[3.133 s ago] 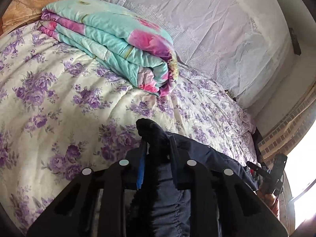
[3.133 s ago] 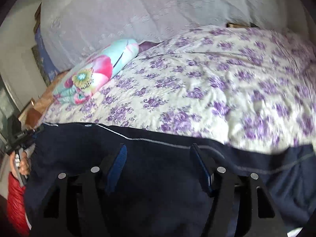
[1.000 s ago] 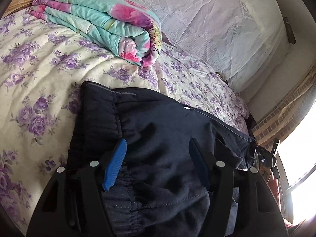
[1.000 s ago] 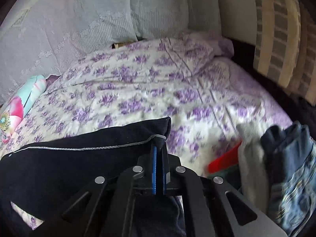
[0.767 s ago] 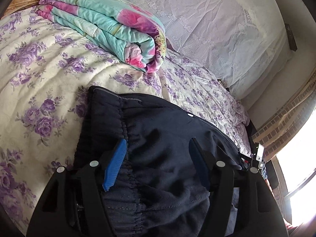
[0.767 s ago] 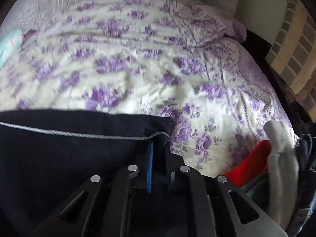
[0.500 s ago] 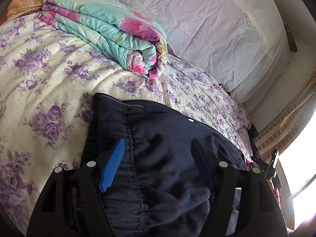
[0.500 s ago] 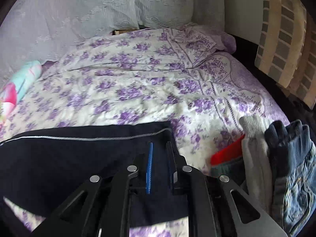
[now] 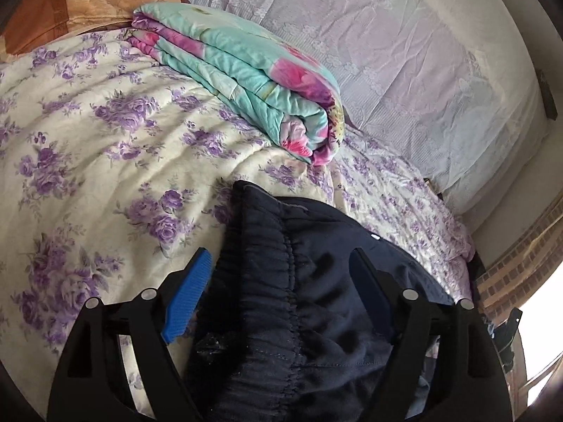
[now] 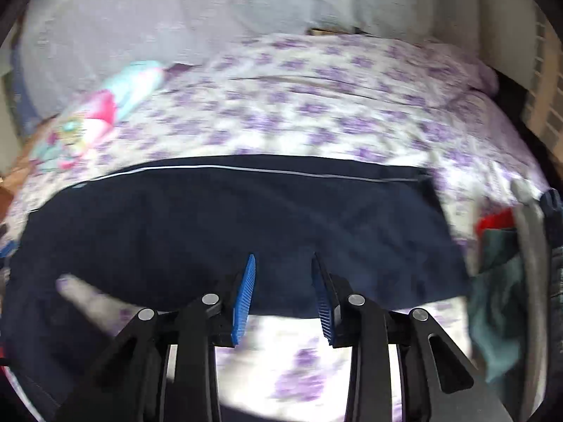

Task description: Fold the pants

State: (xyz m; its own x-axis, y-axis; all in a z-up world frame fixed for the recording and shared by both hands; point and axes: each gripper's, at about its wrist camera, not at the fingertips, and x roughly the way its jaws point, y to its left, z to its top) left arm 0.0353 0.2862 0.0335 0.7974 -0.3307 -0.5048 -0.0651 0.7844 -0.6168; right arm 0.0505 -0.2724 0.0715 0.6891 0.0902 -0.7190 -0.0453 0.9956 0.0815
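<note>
Dark navy pants (image 9: 316,281) lie flat on the purple-flowered bedspread (image 9: 88,147). In the left wrist view the elastic waistband end lies between the wide-open fingers of my left gripper (image 9: 281,263), which holds nothing. In the right wrist view the pants (image 10: 228,218) stretch across the bed, a thin white side stripe along their far edge. My right gripper (image 10: 283,263) is open and empty, its blue pads (image 10: 242,299) just above the near edge of the leg end. This view is motion-blurred.
A folded teal and pink quilt (image 9: 246,81) lies at the back of the bed, also in the right wrist view (image 10: 105,105). A pile of clothes (image 10: 520,246) with red, grey and denim pieces sits at the right. A pale lace curtain (image 9: 404,52) hangs behind the bed.
My right gripper let go of the pant-leg hem, opened and pulled back. My left gripper stayed open and drew back slightly left of the waistband.
</note>
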